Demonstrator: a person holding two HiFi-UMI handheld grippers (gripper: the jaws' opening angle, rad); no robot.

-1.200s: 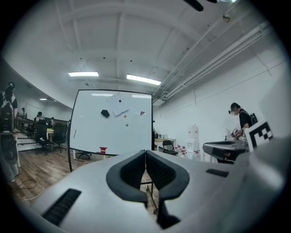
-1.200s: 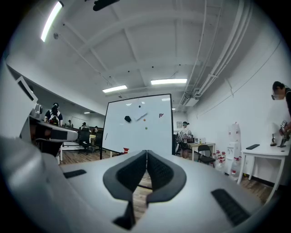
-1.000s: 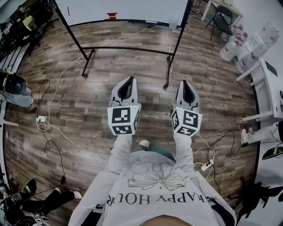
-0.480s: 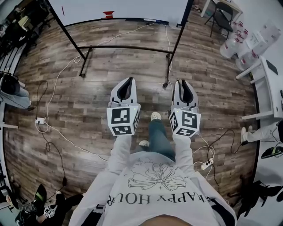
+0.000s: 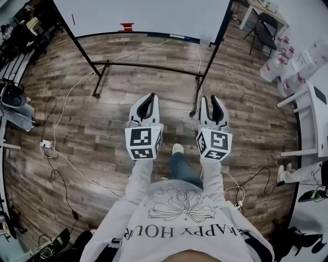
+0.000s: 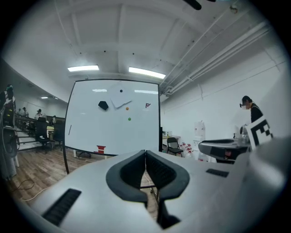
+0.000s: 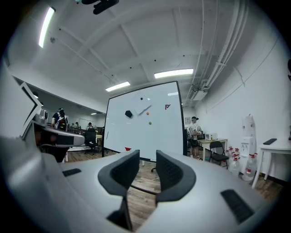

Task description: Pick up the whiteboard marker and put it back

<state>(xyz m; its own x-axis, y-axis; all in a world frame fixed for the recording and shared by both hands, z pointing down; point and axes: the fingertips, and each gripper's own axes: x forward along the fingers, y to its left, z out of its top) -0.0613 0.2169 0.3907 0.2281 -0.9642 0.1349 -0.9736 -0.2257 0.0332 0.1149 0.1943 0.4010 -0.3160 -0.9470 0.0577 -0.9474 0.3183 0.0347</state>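
We face the whiteboard, left gripper closed and empty, right gripper jaws just opening, empty, readying for the marker.

Fluorescent ceiling strips above the whiteboard gave bright, even light, and the board's face showed mild glare. Below it, the wooden floor carried only faint shadows. Away from the whiteboard, straight lines bowed and the corners went black. In front of it, the left gripper looked soft.

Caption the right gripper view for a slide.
Right gripper, its empty jaws just opened, faces the whiteboard across the wood floor.
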